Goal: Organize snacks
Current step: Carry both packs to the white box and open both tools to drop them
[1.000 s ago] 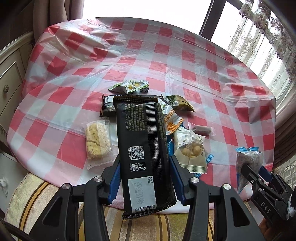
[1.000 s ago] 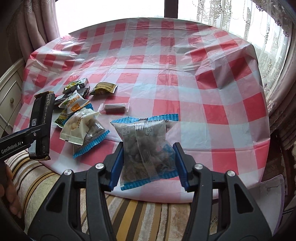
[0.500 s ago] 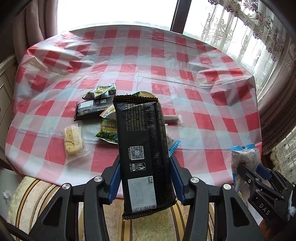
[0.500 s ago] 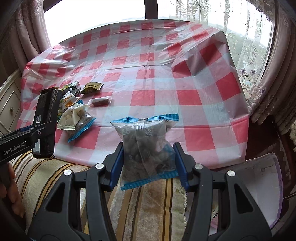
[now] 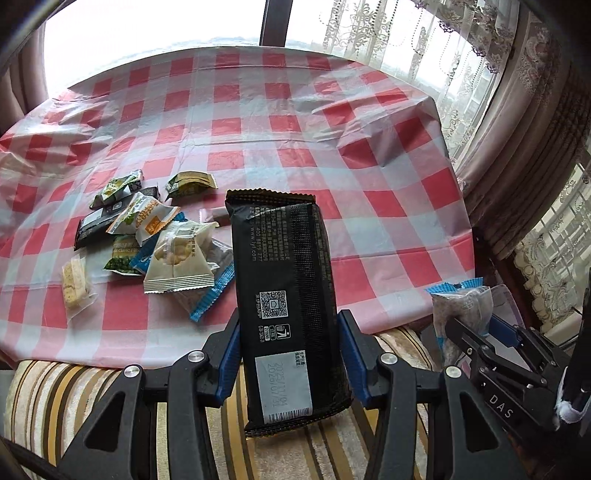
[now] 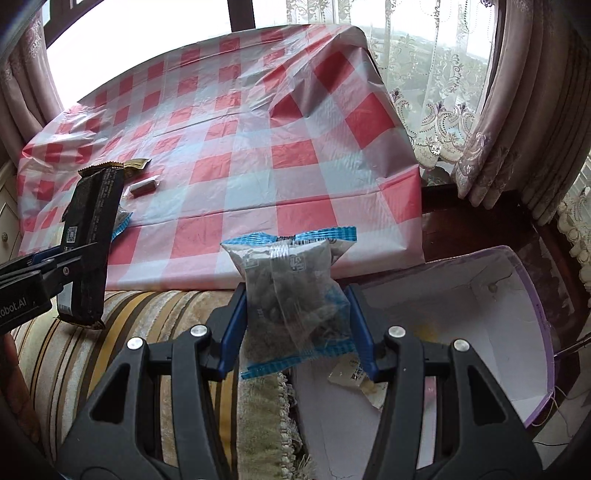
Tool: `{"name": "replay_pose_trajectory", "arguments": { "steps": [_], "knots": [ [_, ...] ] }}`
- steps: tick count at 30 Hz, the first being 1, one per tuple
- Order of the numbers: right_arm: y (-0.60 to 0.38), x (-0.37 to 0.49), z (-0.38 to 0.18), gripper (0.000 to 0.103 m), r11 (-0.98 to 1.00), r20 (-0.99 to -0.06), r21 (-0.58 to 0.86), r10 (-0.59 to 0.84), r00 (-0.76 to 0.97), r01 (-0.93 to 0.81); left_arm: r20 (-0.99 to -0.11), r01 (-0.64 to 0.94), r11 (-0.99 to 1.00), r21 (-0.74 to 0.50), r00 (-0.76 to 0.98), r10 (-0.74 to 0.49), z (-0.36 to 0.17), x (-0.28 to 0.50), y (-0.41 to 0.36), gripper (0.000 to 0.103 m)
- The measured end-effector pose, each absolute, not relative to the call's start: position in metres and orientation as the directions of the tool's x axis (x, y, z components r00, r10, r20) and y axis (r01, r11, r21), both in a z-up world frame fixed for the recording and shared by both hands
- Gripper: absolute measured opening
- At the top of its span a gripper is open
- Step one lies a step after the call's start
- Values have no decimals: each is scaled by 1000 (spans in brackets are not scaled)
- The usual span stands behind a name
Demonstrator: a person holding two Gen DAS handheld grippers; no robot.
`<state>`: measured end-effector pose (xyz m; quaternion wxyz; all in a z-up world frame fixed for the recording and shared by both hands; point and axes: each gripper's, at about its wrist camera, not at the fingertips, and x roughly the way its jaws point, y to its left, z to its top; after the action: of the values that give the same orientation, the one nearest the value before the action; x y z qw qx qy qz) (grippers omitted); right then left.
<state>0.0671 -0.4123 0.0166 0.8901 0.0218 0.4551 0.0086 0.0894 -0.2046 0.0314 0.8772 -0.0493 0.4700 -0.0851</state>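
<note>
The left tongs [image 5: 290,363] grip a black pack [image 5: 286,302] upright over the striped sofa [image 5: 74,384], hiding part of the small bar [image 5: 212,215] on the bench [image 5: 369,192]. The right tongs [image 6: 295,328] clamp a clear bag [image 6: 291,295] with blue ends, its dark contents hard to make out, beside a white box [image 6: 461,317] whose near part is cut off. The snack pile [image 5: 155,240] overlaps, so several wrappers are half covered.

Daylight came through a window [image 5: 155,33] behind the checked table [image 5: 295,122]; lace curtains [image 6: 436,74] hung right, a striped sofa [image 6: 74,339] lay below.
</note>
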Motion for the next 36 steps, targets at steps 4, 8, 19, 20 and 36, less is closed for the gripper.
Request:
{"name": "replay_pose_trajectory", "arguments": {
  "steps": [4, 8, 19, 20, 36],
  "knots": [
    [-437, 58, 12, 55, 997, -819, 39, -4, 574, 63, -820, 195, 964, -183, 510, -259, 29, 84, -234, 50],
    [-460, 48, 6, 56, 993, -830, 34, -36, 556, 115, -828, 267, 940, -212, 462, -318, 25, 81, -260, 50],
    [-505, 34, -8, 57, 974, -855, 24, -98, 509, 227, -844, 430, 861, -272, 323, -428, 15, 68, -321, 39],
    [-507, 34, -10, 57, 972, -859, 23, -100, 503, 233, -844, 440, 855, -275, 316, -433, 15, 67, -323, 39],
    [-499, 39, -9, 69, 976, -862, 32, -83, 500, 217, -839, 313, 887, -339, 325, -436, 12, 76, -297, 53]
  ]
}}
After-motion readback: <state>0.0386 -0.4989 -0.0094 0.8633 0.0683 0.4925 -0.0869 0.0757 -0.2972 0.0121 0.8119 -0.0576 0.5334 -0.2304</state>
